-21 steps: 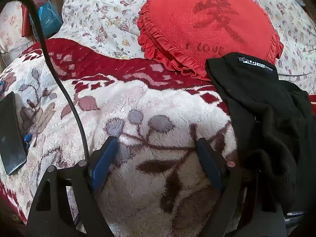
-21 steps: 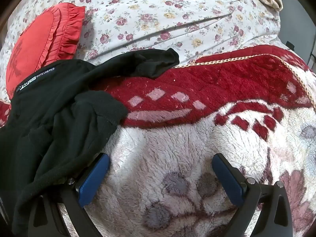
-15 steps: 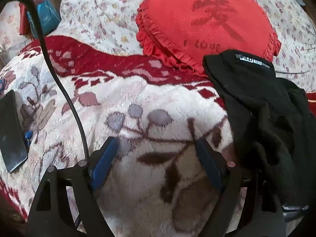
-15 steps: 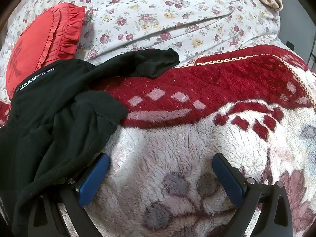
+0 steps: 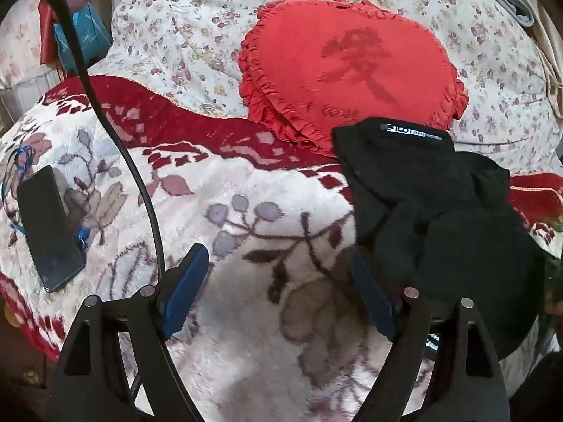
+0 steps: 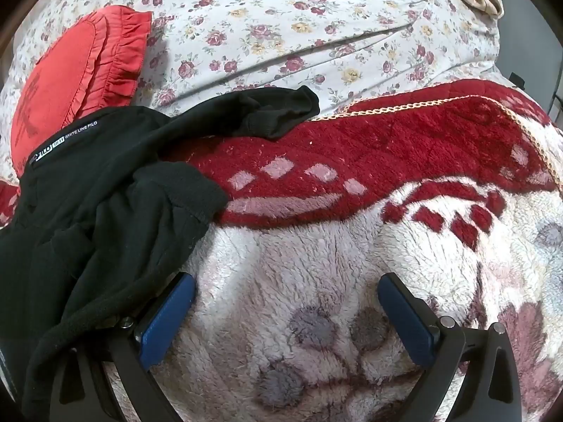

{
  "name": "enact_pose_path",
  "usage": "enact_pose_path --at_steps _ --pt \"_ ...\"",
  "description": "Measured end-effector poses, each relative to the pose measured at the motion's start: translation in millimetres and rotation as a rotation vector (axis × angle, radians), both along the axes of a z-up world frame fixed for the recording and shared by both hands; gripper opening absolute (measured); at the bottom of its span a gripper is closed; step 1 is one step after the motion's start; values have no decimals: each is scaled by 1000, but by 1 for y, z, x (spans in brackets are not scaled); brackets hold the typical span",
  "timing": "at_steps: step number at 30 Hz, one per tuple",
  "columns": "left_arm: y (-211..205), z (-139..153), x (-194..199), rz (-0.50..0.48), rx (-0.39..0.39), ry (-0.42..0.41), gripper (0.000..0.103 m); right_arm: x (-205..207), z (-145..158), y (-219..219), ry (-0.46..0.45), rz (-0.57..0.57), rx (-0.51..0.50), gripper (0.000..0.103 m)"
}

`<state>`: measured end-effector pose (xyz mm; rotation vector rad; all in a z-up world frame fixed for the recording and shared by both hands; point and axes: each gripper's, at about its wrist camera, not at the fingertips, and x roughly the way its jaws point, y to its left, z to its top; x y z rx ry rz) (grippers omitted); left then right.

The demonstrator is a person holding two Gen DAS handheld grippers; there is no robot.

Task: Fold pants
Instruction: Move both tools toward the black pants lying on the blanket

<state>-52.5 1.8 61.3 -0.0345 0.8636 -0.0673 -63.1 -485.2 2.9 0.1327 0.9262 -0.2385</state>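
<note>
The black pants [image 5: 432,211] lie crumpled on a fleece blanket [image 5: 228,218], to the right of my left gripper [image 5: 278,263]. Their waistband with a white label points to the far side. My left gripper is open and empty, its jaws wide apart above the blanket; the right finger sits beside the pants' edge. In the right wrist view the pants [image 6: 95,197] lie at the left, one leg stretching toward the far right. My right gripper [image 6: 286,292] is open and empty over the blanket [image 6: 316,263]; pants fabric drapes by its left finger.
A red heart-shaped frilled cushion [image 5: 352,66] lies behind the pants, also in the right wrist view [image 6: 74,66]. A black phone [image 5: 47,228] lies on the blanket at the left. A black cable [image 5: 116,133] runs down the left. Floral bedding [image 6: 299,24] lies behind.
The left wrist view has shifted: the cushion and pants now sit lower and a little left in the frame. The right gripper and the pants have not moved.
</note>
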Motion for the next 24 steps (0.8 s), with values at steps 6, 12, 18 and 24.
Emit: enact_pose_path --at_steps 6,12,18,24 --pt "-19 7 -5 -25 -8 -1 83 0 5 2 30 50 13 103" --pt "-36 14 -9 -50 -15 -12 83 -33 20 10 73 55 88 103" --pt "-55 20 -15 -77 -5 -29 83 -66 57 42 -49 50 124 103" --pt "-69 26 -25 -107 -8 -43 83 -74 85 82 -128 110 75 103"
